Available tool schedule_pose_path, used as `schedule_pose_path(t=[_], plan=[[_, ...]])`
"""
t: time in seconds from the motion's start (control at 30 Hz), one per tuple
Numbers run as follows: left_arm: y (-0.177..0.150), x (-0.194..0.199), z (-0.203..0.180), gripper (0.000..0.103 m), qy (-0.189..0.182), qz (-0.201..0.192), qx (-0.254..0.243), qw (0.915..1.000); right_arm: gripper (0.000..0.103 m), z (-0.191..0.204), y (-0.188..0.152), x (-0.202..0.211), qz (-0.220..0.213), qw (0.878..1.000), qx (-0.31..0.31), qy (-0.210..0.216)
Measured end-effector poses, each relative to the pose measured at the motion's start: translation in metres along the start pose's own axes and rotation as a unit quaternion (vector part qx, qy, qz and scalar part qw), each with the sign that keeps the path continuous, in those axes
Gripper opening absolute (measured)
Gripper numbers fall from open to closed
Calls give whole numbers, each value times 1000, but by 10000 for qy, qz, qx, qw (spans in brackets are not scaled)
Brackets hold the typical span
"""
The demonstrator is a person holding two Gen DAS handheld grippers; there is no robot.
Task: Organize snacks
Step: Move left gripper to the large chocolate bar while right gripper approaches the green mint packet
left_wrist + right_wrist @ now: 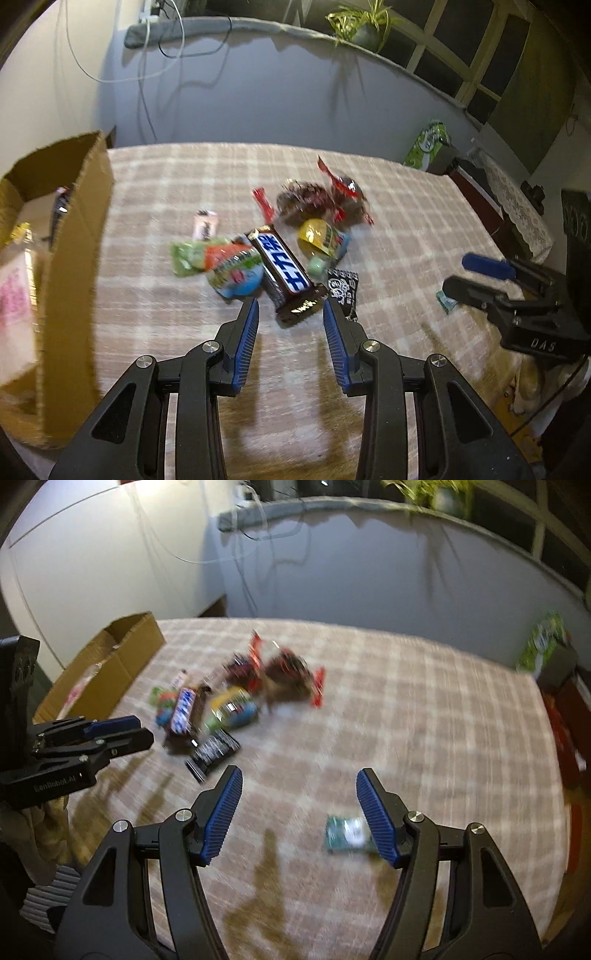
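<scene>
A checked cloth covers the bench (pixel 388 206). At nine o'clock stands an open cardboard box (pixel 77 258) with a few blurred packets inside. The snack pile (pixel 280 243) lies at centre, its chocolate bar (pixel 286 273) just ahead of the left gripper (pixel 291 308); jaws parted, empty. The right gripper (pixel 299 781) stands wider, empty, over a small green packet (pixel 345 832).
</scene>
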State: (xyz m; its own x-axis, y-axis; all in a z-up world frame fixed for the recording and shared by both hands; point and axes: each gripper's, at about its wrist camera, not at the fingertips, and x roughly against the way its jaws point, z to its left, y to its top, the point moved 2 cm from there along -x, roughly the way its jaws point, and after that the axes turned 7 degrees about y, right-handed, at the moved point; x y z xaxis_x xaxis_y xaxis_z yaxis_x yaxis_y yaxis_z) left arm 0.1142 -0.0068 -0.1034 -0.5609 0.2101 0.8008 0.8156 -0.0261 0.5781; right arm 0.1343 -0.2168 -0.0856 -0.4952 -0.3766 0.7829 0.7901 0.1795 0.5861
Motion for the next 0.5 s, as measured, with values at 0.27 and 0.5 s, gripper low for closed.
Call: schedule_pose_path(t=[0.27, 0.5], plan=[[1, -19, -2, 35, -56, 219, 26, 9997, 60, -30, -40, 6, 319, 9966, -749, 135], [8, -33, -8, 35, -38, 293, 15, 9996, 56, -38, -40, -5, 388, 9940, -994, 226]])
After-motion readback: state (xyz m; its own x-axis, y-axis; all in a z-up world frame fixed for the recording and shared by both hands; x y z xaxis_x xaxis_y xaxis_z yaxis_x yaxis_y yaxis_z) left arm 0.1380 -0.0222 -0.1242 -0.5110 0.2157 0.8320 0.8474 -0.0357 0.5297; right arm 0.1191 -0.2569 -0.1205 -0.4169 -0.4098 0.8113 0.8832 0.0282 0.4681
